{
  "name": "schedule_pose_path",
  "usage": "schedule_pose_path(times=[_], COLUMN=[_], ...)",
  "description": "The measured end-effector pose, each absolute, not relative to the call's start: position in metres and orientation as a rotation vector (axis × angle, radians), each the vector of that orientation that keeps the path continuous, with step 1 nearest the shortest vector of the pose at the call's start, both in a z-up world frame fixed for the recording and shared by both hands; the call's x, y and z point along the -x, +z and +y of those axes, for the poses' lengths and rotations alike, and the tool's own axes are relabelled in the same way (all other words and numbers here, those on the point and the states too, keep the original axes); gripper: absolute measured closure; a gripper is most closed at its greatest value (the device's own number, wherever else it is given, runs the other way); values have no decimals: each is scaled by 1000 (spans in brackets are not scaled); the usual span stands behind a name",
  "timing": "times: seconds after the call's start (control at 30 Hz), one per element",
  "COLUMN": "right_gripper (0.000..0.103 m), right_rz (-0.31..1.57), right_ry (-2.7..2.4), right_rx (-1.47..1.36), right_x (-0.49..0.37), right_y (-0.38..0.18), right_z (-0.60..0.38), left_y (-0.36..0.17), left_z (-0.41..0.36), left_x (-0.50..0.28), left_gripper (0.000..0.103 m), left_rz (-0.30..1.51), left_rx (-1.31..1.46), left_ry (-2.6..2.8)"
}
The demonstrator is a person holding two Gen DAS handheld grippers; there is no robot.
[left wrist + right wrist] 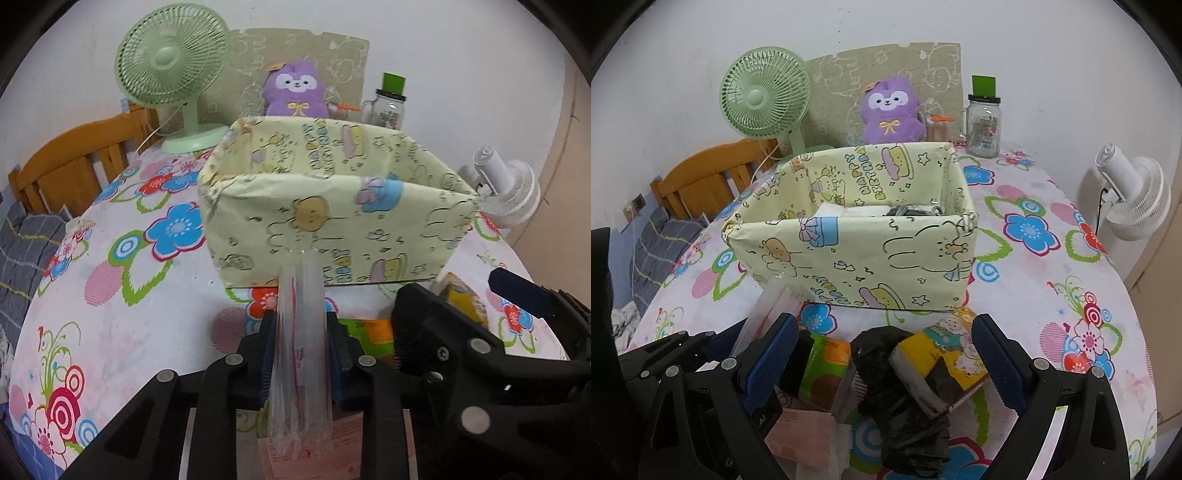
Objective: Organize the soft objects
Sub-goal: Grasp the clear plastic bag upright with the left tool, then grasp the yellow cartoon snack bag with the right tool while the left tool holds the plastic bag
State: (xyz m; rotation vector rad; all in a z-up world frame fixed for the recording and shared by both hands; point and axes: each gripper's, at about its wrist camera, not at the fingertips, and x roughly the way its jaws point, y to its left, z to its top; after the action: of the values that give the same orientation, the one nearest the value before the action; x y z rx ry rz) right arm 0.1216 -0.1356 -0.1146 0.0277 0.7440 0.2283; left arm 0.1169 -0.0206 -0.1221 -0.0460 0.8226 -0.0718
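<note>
My left gripper (301, 332) is shut on a clear plastic zip bag (301, 354) with a red stripe, held upright just in front of the pale yellow cartoon-print box (332, 229). My right gripper (882, 354) is open, its jaws on either side of a crumpled black plastic bag (897, 398) and a yellow tissue pack (945, 354) on the table. The box (857, 254) holds several soft items, partly hidden. The clear bag also shows at the left in the right wrist view (768, 314). The right gripper appears at the right of the left wrist view (480, 350).
An orange-green packet (827, 362) and pink paper (801, 439) lie by the right gripper. A green fan (764, 96), purple plush (890, 110), glass jar (984, 125) and white fan (1134, 199) stand behind the box. A wooden bed frame (70, 162) is left of the floral tablecloth (1052, 280).
</note>
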Motion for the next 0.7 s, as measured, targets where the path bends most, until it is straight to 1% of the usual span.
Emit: schedule_pose_path(times=[0.3, 0.7], right_gripper=[7, 7], right_rz=[736, 769], right_ry=[208, 173], right_rx=[-57, -97], right_x=[-117, -121], right_y=[-111, -124], right_z=[-154, -177], left_y=[-116, -124], left_z=[-41, -64], left_x=[-115, -120], left_gripper=[79, 80], left_rz=[811, 842], left_rx=[26, -4], left_ry=[-113, -141])
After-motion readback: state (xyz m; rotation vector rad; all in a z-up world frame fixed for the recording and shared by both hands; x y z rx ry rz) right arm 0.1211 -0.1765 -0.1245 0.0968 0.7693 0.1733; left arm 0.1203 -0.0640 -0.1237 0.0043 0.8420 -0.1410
